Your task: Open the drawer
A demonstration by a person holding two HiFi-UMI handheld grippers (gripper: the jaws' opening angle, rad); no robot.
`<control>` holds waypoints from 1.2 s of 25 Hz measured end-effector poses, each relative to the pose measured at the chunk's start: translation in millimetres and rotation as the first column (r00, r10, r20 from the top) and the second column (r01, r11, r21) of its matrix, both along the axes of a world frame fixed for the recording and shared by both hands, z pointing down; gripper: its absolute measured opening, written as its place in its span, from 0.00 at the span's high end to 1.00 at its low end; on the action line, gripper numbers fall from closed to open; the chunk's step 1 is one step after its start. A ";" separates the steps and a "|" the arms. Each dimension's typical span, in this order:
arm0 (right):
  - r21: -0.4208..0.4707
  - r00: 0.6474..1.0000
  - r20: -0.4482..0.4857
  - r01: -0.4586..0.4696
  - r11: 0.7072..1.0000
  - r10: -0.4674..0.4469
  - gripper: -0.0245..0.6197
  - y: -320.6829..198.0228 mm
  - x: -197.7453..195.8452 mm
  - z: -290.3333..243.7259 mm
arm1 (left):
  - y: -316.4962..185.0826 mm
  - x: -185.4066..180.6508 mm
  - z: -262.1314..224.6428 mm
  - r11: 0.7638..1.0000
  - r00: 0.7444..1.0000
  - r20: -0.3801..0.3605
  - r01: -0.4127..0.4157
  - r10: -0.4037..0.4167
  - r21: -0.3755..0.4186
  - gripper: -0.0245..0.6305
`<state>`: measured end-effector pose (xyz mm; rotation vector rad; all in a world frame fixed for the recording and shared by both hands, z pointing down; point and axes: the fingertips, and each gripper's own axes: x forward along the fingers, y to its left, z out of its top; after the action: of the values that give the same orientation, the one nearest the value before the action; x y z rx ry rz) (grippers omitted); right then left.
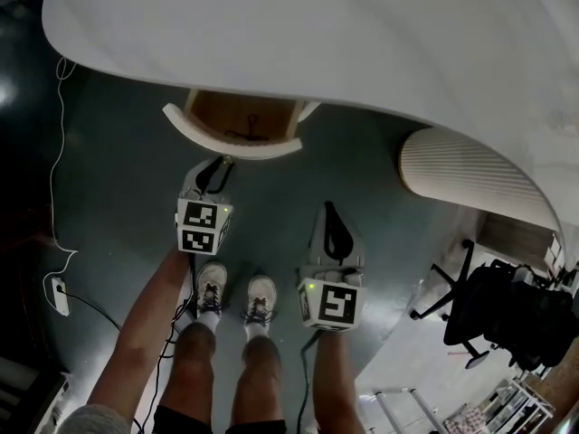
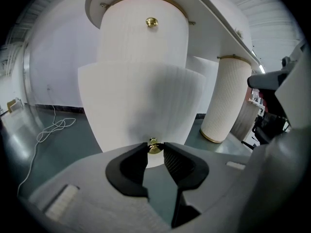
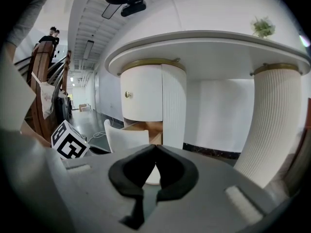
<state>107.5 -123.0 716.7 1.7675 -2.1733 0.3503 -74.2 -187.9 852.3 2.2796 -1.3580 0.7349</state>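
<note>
Under the white table [image 1: 317, 25], the lower drawer [image 1: 237, 125] stands pulled out, with its wooden inside showing. Its curved white front [image 2: 141, 106] fills the left gripper view, and a small brass knob [image 2: 154, 146] sits at its lower edge. My left gripper [image 2: 155, 152] is shut on that knob, one black pad pressing each side; the head view shows it [image 1: 220, 164] right at the drawer front. My right gripper [image 3: 155, 148] hangs back to the right with its tips touching and nothing between them, pointing at the open drawer [image 3: 127, 137].
Above the open drawer is a second, closed drawer with its own brass knob [image 2: 151, 22]. To the right stands a ribbed white pedestal leg [image 1: 470, 174], and beyond it a black office chair [image 1: 488, 310]. A white cable [image 1: 59, 152] and a power strip [image 1: 60, 295] lie on the dark floor at left. The person's shoes [image 1: 235, 297] are just behind the grippers.
</note>
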 end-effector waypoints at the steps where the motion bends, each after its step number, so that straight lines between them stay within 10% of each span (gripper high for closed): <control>1: -0.002 1.000 0.001 0.002 1.000 -0.002 0.96 1.8 -0.9 -1.4 | 3.7 -0.9 -1.6 1.000 1.000 0.000 0.001 -0.001 -0.002 0.79; 30: -0.047 1.000 -0.009 0.010 0.999 -0.011 0.96 48.0 -7.4 -9.0 | 83.5 -23.3 1.3 0.998 1.000 0.022 0.023 -0.022 -0.059 0.79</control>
<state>100.1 -75.1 707.7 1.7290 -2.1494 0.3861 -97.5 -104.4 853.6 2.2133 -1.3518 0.7841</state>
